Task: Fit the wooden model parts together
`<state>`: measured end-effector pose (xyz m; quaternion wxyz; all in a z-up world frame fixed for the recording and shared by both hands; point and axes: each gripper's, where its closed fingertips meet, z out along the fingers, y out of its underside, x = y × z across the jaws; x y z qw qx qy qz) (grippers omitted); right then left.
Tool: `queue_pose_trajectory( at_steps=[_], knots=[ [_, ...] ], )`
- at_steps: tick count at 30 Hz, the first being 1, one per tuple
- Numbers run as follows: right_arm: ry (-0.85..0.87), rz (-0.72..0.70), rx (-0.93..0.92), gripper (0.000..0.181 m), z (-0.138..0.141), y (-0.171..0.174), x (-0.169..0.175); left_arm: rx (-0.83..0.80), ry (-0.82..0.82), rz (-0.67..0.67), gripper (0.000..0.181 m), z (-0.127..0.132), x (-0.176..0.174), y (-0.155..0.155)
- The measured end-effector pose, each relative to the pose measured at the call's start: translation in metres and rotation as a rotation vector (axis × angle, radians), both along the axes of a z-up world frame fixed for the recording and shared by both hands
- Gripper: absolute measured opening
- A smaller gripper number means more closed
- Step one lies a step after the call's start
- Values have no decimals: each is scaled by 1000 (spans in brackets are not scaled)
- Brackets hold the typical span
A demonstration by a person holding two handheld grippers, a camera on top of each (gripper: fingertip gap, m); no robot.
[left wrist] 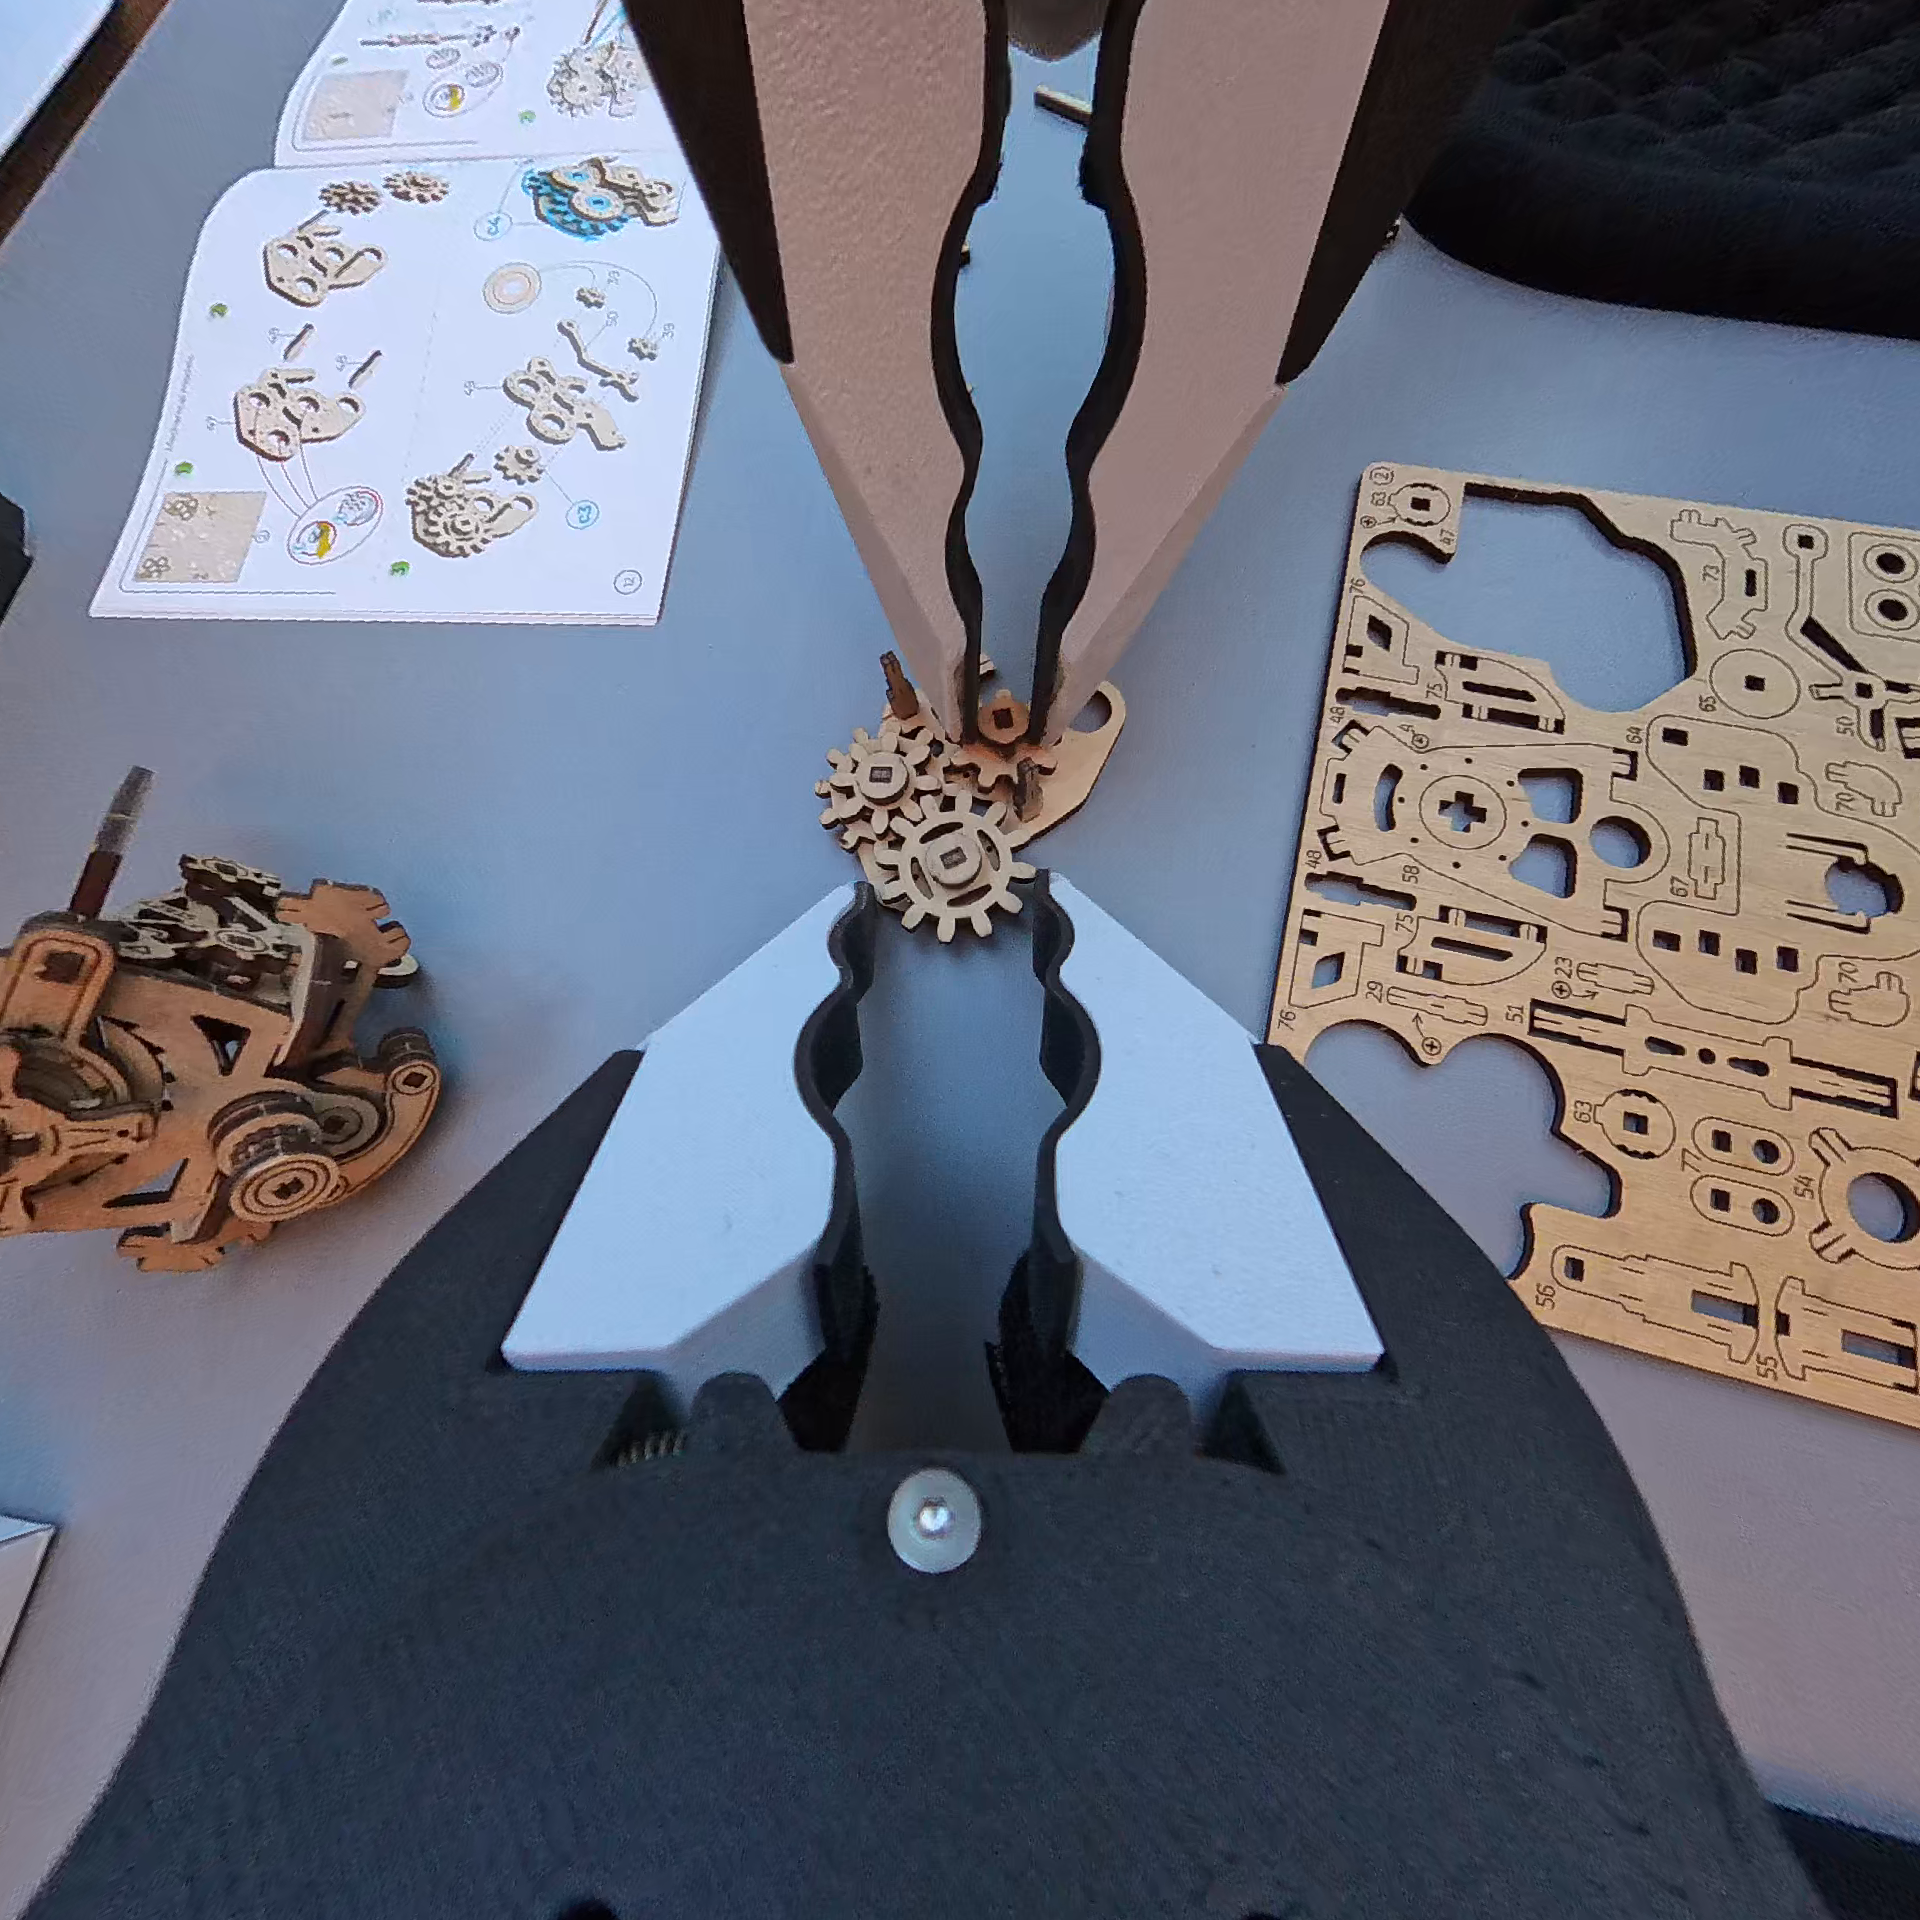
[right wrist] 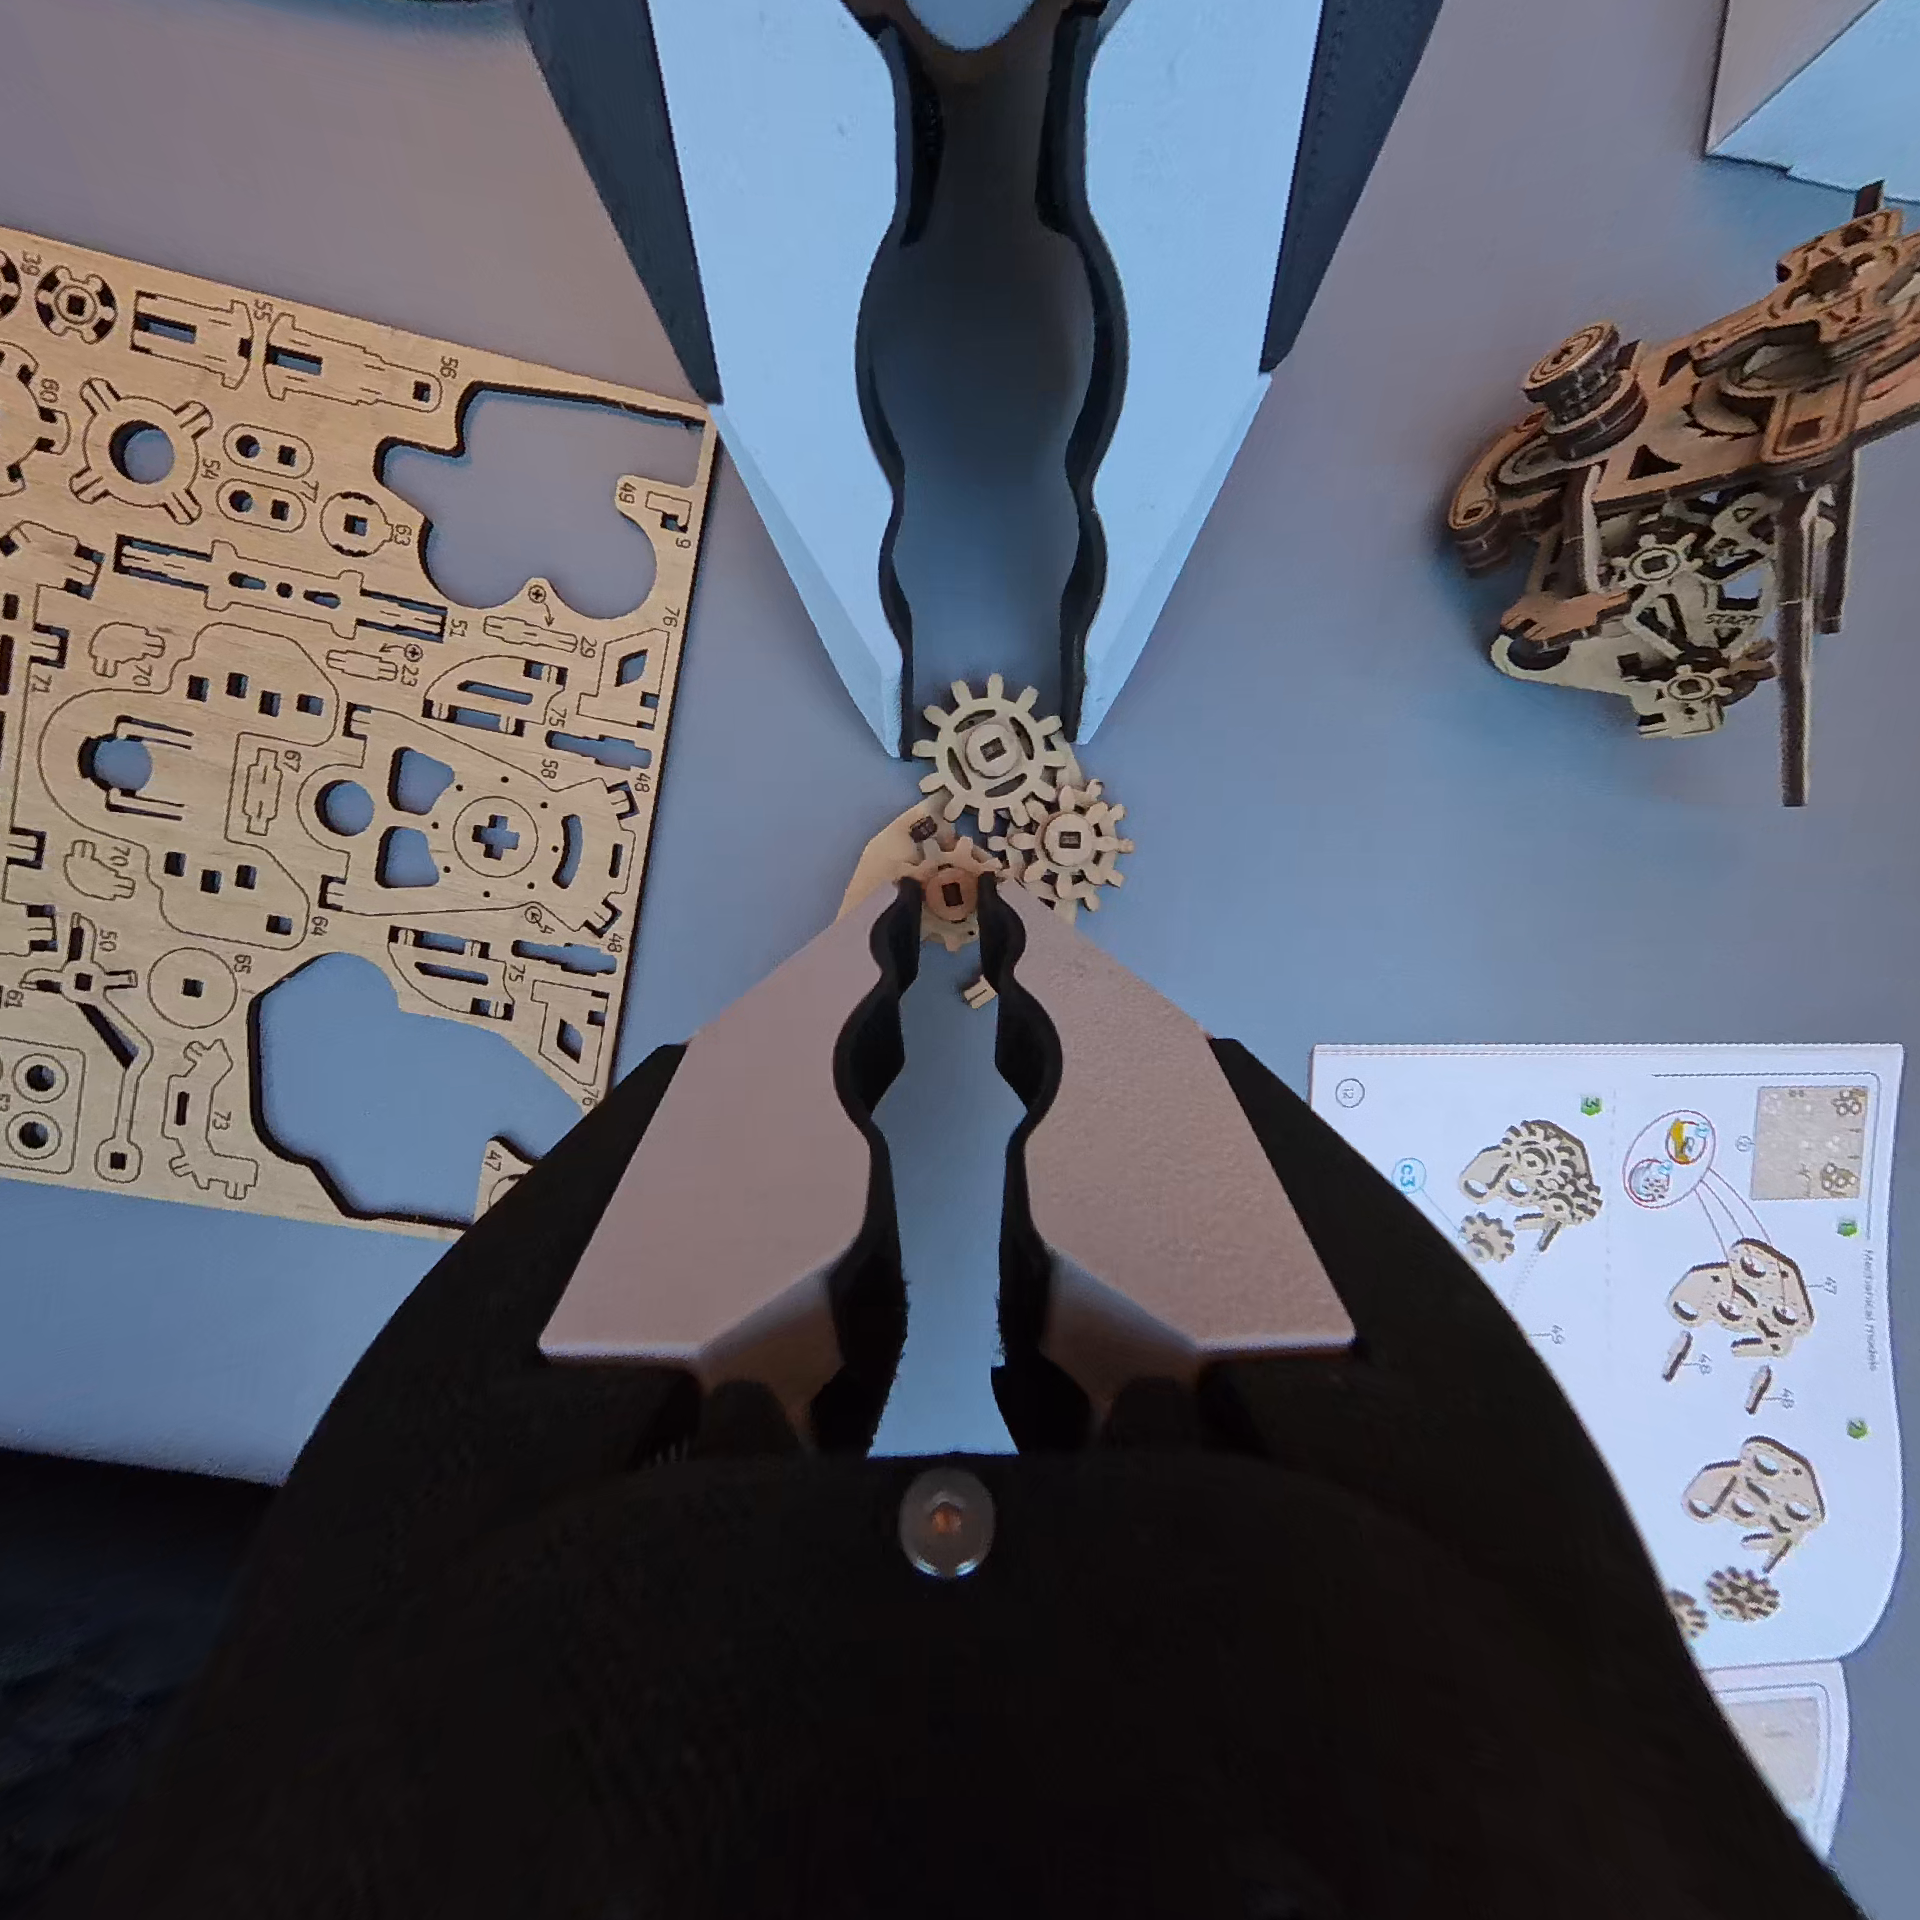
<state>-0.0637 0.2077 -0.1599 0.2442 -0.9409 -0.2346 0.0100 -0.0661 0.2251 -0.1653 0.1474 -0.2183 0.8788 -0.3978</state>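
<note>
A small wooden sub-assembly lies on the grey table: a flat base plate (left wrist: pixel 1086 774) carrying a large gear (left wrist: pixel 951 868), a mid-size gear (left wrist: pixel 883 777) and a small gear (left wrist: pixel 1003 727), all meshed. My left gripper (left wrist: pixel 954 891) has white fingers and is open, its tips flanking the near edge of the large gear (right wrist: pixel 989 750). My right gripper (right wrist: pixel 948 896) has beige fingers and is shut on the small gear (right wrist: pixel 951 891). It enters the left wrist view (left wrist: pixel 1004 717) from the top. A tiny loose wooden piece (right wrist: pixel 975 992) lies between the right fingers.
A plywood parts sheet (left wrist: pixel 1558 935) lies right of the assembly, also in the right wrist view (right wrist: pixel 312 727). A finished wooden model (left wrist: pixel 208 1060) stands at the left. An open instruction booklet (left wrist: pixel 416 395) lies far left. A black padded object (left wrist: pixel 1714 135) is at the far right. Left and right tips are no more than a few centimetres apart.
</note>
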Motion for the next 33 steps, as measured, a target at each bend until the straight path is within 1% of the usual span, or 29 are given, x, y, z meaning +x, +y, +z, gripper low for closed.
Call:
queue_pose_trajectory(
  at_steps=[3, 5, 7, 11, 15, 18, 22, 24, 27, 33],
  knots=[
    [-8, 4, 23, 16, 0, -2, -2, 3, 0, 2, 28, 0, 0, 0],
    [-16, 6, 38, 23, -1, -4, -4, 5, 0, 5, 28, 0, 0, 0],
    [-28, -19, 54, 27, -2, -7, -2, 9, -1, 5, 28, 0, 0, 0],
    [3, -36, 163, 26, 7, -8, -7, 8, 4, 8, 28, 0, -1, 1],
    [2, -95, 242, 25, 18, -6, -2, 11, 5, 11, 28, 0, -1, 1],
    [19, -159, 220, 23, 12, -14, 1, 11, 10, 16, 28, 0, -1, 2],
    [48, -225, 280, 20, 12, -14, 1, 11, 21, 19, 28, 0, -1, 2],
    [75, -217, 319, 19, 16, -11, -2, 8, 22, 17, 28, 0, -1, 2],
    [65, -202, 316, 19, 12, -8, 1, 8, 22, 14, 28, 0, -2, 2],
    [136, -223, 336, 19, 8, -1, 1, 4, 26, 15, 28, 0, -2, 2]
  ],
)
